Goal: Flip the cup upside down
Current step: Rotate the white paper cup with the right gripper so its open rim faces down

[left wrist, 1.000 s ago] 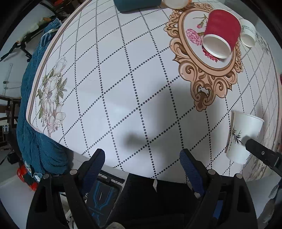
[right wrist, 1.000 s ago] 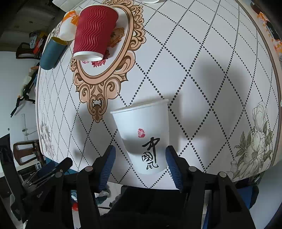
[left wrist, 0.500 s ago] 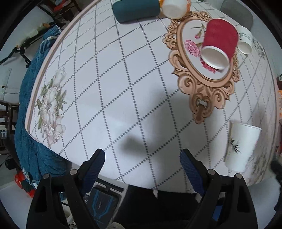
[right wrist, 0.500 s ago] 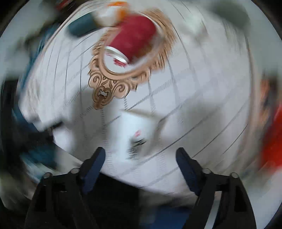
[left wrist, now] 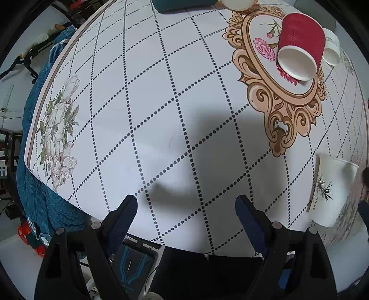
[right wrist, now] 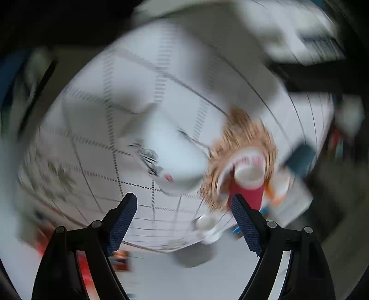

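A white paper cup (left wrist: 329, 191) with a bamboo print stands upright, mouth up, near the table's right front edge in the left wrist view. The right wrist view is badly blurred and rotated; the white cup (right wrist: 175, 159) shows there above the fingers, apart from them. My right gripper (right wrist: 182, 207) is open and empty. My left gripper (left wrist: 186, 210) is open and empty over the table's front edge, well left of the cup. A dark part at the far right edge near the cup is too cropped to identify.
A red ribbed cup (left wrist: 299, 50) stands on the ornate oval print of the tablecloth (left wrist: 161, 103). A small white cup (left wrist: 332, 49) is behind it, a teal cylinder (left wrist: 184, 4) at the far edge. Blue cloth (left wrist: 34, 184) hangs at the left.
My right gripper opened, let go of the white cup and pulled back; its view now spins fast. The left gripper stayed nearly still, open.
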Demonstrator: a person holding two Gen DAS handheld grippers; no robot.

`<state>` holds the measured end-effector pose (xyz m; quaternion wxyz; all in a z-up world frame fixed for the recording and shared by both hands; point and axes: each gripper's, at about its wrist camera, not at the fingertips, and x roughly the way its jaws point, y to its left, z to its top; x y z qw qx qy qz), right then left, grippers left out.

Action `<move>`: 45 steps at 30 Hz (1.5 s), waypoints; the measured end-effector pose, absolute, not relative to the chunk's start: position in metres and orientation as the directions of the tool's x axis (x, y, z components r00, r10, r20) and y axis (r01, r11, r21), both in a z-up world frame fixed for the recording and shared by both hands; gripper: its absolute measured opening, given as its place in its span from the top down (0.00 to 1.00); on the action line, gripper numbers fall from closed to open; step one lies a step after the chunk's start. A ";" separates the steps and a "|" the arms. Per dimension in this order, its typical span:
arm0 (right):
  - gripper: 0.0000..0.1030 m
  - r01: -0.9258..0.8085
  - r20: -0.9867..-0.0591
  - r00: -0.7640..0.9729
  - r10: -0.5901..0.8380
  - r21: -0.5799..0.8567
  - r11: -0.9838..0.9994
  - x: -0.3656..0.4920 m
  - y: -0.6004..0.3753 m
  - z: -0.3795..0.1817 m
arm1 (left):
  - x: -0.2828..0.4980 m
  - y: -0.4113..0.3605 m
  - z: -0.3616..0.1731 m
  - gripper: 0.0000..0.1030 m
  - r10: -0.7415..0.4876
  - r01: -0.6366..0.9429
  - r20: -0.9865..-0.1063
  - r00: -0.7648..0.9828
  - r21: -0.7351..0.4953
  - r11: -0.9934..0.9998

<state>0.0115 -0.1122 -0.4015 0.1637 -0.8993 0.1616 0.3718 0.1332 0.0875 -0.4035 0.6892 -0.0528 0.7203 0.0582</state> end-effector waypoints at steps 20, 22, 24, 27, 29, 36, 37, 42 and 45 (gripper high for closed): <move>0.36 -0.075 -0.776 0.627 -0.067 0.025 -0.997 0.015 -0.127 -0.460 | 0.121 0.087 -0.435 0.16 0.008 -0.168 -0.997 -0.073 0.021 0.985; 0.36 -0.101 -0.779 0.622 -0.077 0.018 -0.995 0.016 -0.123 -0.463 | 0.122 0.090 -0.435 0.16 0.009 -0.171 -0.997 -0.073 0.021 0.985; 0.36 -0.124 -0.783 0.616 -0.083 0.008 -0.992 0.019 -0.117 -0.464 | 0.123 0.092 -0.436 0.16 0.012 -0.171 -0.997 -0.073 0.025 0.985; 0.37 -0.149 -0.786 0.612 -0.084 -0.010 -0.989 0.019 -0.114 -0.460 | 0.123 0.090 -0.435 0.16 0.012 -0.173 -0.997 -0.073 0.024 0.985; 0.38 -0.177 -0.786 0.611 -0.096 -0.017 -0.984 0.025 -0.110 -0.460 | 0.126 0.087 -0.434 0.16 0.013 -0.171 -0.997 -0.072 0.025 0.985; 0.38 -0.298 -0.779 0.608 -0.154 -0.043 -0.954 0.027 -0.093 -0.452 | 0.125 0.088 -0.428 0.16 0.020 -0.169 -0.998 -0.065 0.031 0.985; 0.38 -0.331 -0.782 0.601 -0.168 -0.052 -0.942 0.033 -0.089 -0.452 | 0.125 0.089 -0.427 0.16 0.021 -0.171 -0.998 -0.064 0.032 0.985; 0.38 -0.540 -0.793 0.556 -0.250 -0.116 -0.833 0.057 -0.067 -0.446 | 0.125 0.089 -0.422 0.16 0.031 -0.174 -0.998 -0.049 0.039 0.984; 0.38 -0.680 -0.809 0.497 -0.313 -0.140 -0.719 0.070 -0.058 -0.441 | 0.126 0.089 -0.418 0.16 0.036 -0.170 -0.998 -0.043 0.042 0.985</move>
